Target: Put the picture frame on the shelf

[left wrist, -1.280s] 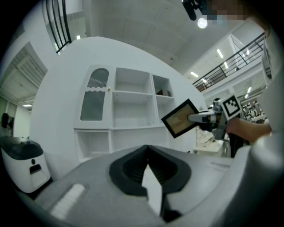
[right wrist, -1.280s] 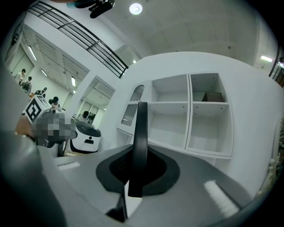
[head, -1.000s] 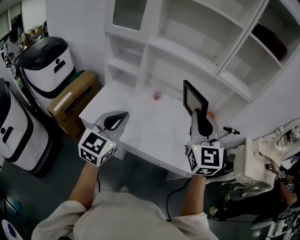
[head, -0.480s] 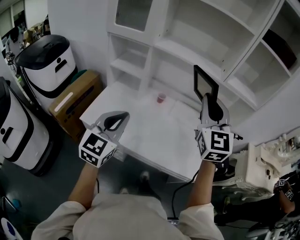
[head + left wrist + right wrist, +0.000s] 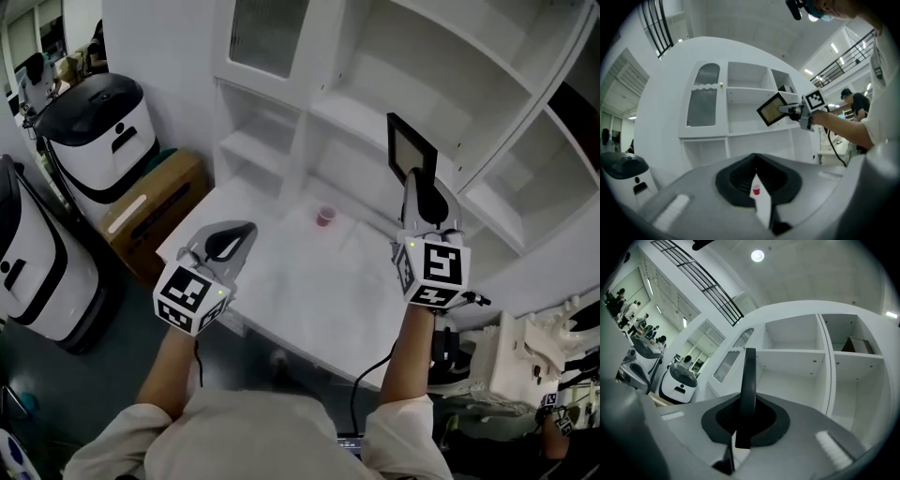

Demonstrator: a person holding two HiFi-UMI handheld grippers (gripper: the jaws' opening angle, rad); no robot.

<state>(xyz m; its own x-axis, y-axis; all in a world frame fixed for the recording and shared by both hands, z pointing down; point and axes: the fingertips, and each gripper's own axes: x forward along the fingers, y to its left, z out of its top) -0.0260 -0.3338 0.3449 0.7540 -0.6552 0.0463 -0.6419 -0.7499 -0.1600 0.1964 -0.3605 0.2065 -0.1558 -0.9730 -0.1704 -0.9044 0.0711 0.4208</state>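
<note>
Compared with a second ago, the right gripper has carried the black-rimmed rectangular picture frame up and away from the white tabletop, closer to the white open-fronted shelf unit. The left gripper has drifted a little across the near edge of the table.

In the right gripper view the jaws are clamped narrowly on the frame's lower edge, which stands upright and edge-on between them, with the shelf's open compartments beyond. In the head view the frame sits at about 1 o'clock from a small red plastic cup on the table, in front of the shelf and not resting on any board.

The left gripper hovers at about 8 o'clock from the cup, its jaws pressed together with nothing between them. Its view looks level at the shelf, the cup dead ahead and the frame at 1 o'clock.
</note>
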